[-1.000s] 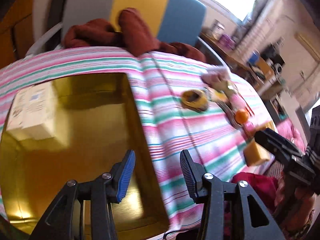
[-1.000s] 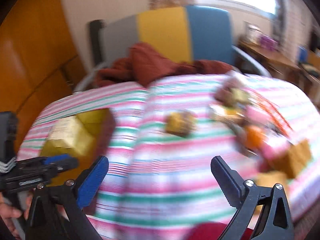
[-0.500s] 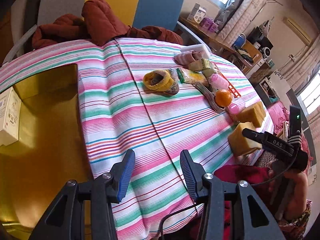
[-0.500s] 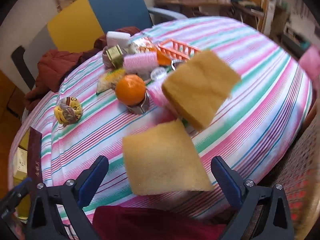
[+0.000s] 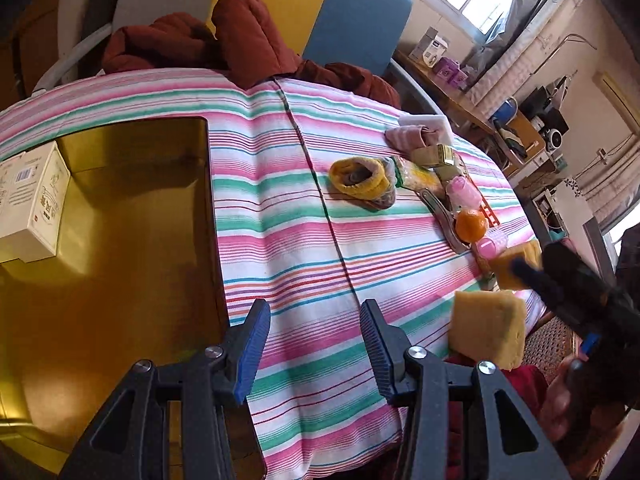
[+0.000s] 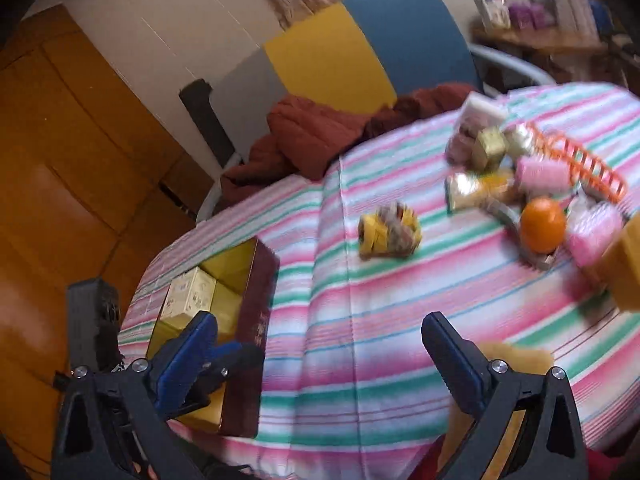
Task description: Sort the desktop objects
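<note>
Early days in this sort: the gold-lined box (image 5: 120, 240) on the near left of the striped tablecloth (image 5: 304, 248) holds just one white carton (image 5: 30, 208), tucked in a far corner, and the rest of it is bare. Everything else waits in a heap on the far right: a yellow knitted sock (image 5: 362, 178), a snack packet (image 5: 416, 176), pink hair rollers (image 5: 464, 192), an orange (image 5: 471, 225), a small gold box (image 5: 434, 156) and an orange plastic rack (image 6: 580, 160).

Left gripper (image 5: 316, 344) hangs over the box's right edge, jaws about half apart, nothing between them. Right gripper (image 6: 320, 344) has its jaws spread wide and empty, out over the cloth. A yellow sponge (image 5: 490, 328) sits just beside it at the table's near edge, a second sponge (image 5: 516, 264) behind.

The near sponge looks the likeliest next pick. The open cloth between heap and box is clear; only a brown padded jacket (image 5: 224, 40) slumps over the far rim, off a chair (image 5: 320, 12).
</note>
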`<move>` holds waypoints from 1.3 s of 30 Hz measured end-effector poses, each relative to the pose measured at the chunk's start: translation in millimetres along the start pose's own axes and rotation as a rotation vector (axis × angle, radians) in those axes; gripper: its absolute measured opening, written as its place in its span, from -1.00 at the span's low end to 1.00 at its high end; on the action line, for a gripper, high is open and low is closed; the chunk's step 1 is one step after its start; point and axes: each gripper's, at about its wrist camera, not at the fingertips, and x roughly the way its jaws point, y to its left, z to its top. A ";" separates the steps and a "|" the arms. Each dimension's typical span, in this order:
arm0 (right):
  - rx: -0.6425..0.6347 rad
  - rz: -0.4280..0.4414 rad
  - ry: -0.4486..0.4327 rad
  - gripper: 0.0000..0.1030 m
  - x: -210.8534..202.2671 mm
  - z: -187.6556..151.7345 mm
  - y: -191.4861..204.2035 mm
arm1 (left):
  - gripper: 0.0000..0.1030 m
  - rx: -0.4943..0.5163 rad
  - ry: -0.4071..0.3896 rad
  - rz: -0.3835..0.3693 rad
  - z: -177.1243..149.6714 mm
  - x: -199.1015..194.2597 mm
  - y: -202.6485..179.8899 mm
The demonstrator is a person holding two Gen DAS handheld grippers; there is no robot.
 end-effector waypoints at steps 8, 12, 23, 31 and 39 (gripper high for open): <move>0.153 -0.507 -0.162 1.00 -54.6 16.5 -82.1 | -0.08 0.098 0.062 -0.041 -3.1 19.0 -32.9; 0.330 -0.618 -0.094 1.00 -53.6 25.0 -145.2 | -0.07 0.171 0.094 -0.062 -3.1 26.2 -59.2; 0.529 -0.565 -0.001 0.77 -31.1 -4.7 -200.7 | 0.01 0.362 0.133 -0.184 21.3 46.6 -161.3; 0.491 -0.528 0.066 0.60 -27.6 -31.7 -186.9 | 0.08 0.429 0.332 -0.250 22.8 96.0 -213.9; 0.463 -0.552 0.063 0.86 -34.7 -37.6 -173.4 | 0.70 0.524 0.337 -0.196 2.3 99.8 -191.1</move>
